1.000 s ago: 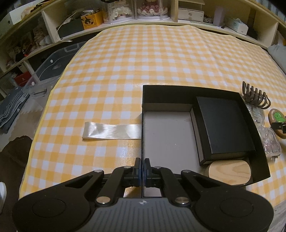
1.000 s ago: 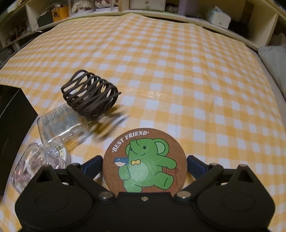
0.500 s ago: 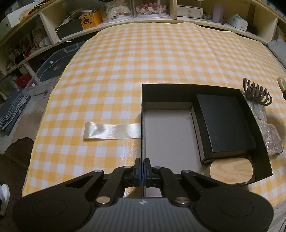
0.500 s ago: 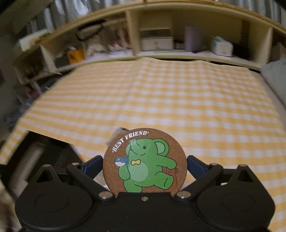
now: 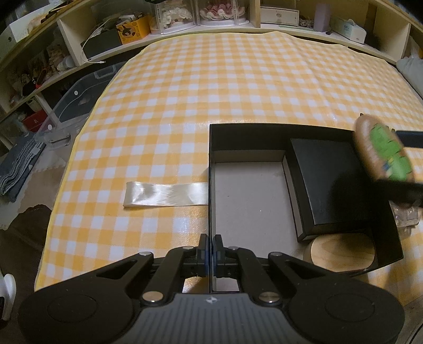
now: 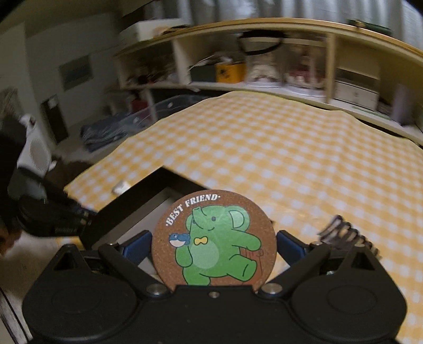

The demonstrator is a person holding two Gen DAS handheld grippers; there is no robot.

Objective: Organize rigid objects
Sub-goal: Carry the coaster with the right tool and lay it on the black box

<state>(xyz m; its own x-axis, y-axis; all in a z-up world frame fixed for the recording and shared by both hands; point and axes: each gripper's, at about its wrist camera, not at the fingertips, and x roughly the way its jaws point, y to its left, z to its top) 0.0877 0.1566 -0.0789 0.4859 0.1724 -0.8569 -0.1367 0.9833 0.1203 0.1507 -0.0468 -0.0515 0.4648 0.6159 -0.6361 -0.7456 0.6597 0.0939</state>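
My right gripper (image 6: 214, 246) is shut on a round cork coaster (image 6: 214, 238) printed with a green elephant and "BEST FRIEND". In the left wrist view the coaster (image 5: 383, 150) hovers above the right side of the open black box (image 5: 210, 148). The box holds a smaller black box (image 5: 327, 182) and a round wooden disc (image 5: 342, 251). My left gripper (image 5: 210, 254) is shut on the box's near left wall. The box's rim (image 6: 137, 190) also shows in the right wrist view.
A cream ribbon strip (image 5: 166, 198) lies on the yellow checked cloth left of the box. A dark hair claw (image 6: 346, 234) lies to the right. A clear plastic case (image 5: 407, 218) sits beside the box's right wall. Shelves (image 5: 238, 16) line the far edge.
My right gripper has lifted the coaster off the cloth and swung left, over the black box. The left gripper has stayed in place on the box wall.
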